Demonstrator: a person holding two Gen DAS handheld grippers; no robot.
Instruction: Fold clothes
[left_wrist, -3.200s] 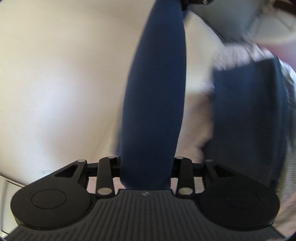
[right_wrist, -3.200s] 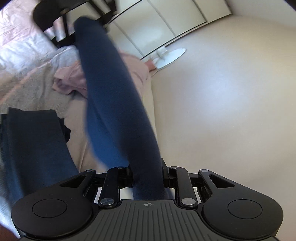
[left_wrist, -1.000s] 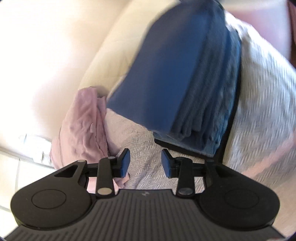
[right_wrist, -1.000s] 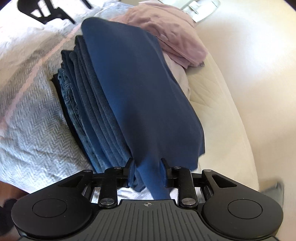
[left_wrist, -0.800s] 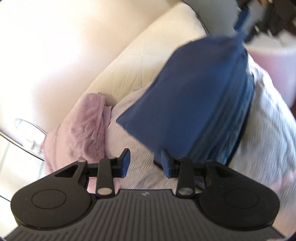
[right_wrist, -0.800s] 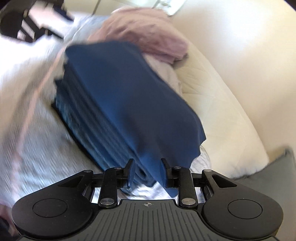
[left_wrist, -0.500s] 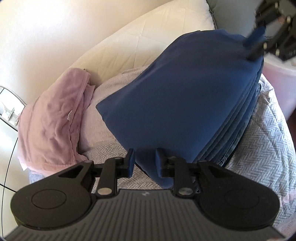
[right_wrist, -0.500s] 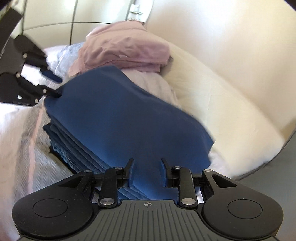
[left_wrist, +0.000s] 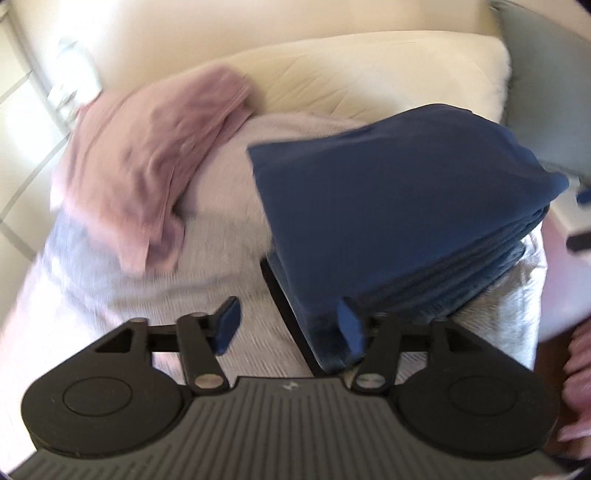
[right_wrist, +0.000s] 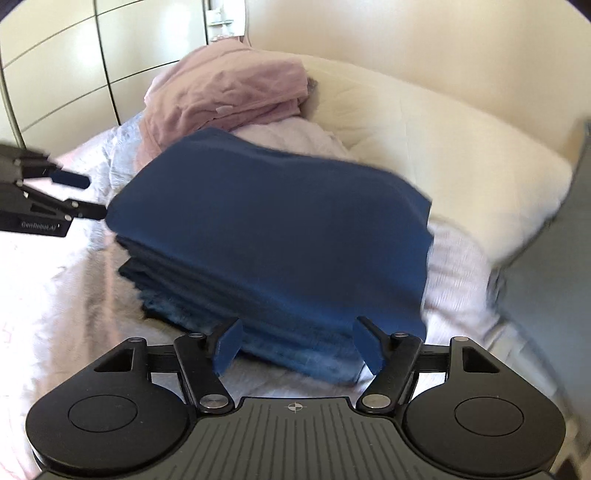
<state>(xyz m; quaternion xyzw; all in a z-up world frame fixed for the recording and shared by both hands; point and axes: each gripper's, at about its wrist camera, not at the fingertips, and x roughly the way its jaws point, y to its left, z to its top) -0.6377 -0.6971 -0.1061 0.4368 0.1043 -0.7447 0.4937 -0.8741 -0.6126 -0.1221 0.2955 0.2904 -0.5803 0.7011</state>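
A folded navy garment (right_wrist: 273, 221) lies on top of a stack of folded blue clothes (right_wrist: 240, 306) on the bed; it also shows in the left wrist view (left_wrist: 391, 192). My left gripper (left_wrist: 290, 326) is open and empty, just in front of the stack's near corner. It also shows at the left edge of the right wrist view (right_wrist: 74, 195), beside the stack. My right gripper (right_wrist: 297, 345) is open and empty, close in front of the stack's side.
A crumpled pink garment (right_wrist: 229, 88) lies behind the stack on the herringbone blanket (left_wrist: 207, 266). A cream pillow (right_wrist: 424, 125) lies along the wall. Wardrobe doors (right_wrist: 66, 62) stand at the far left. A grey surface (right_wrist: 546, 258) is at the right.
Both grippers have opened wide and let go of the navy garment, which now rests flat on the stack. Both have drawn back a little from it.
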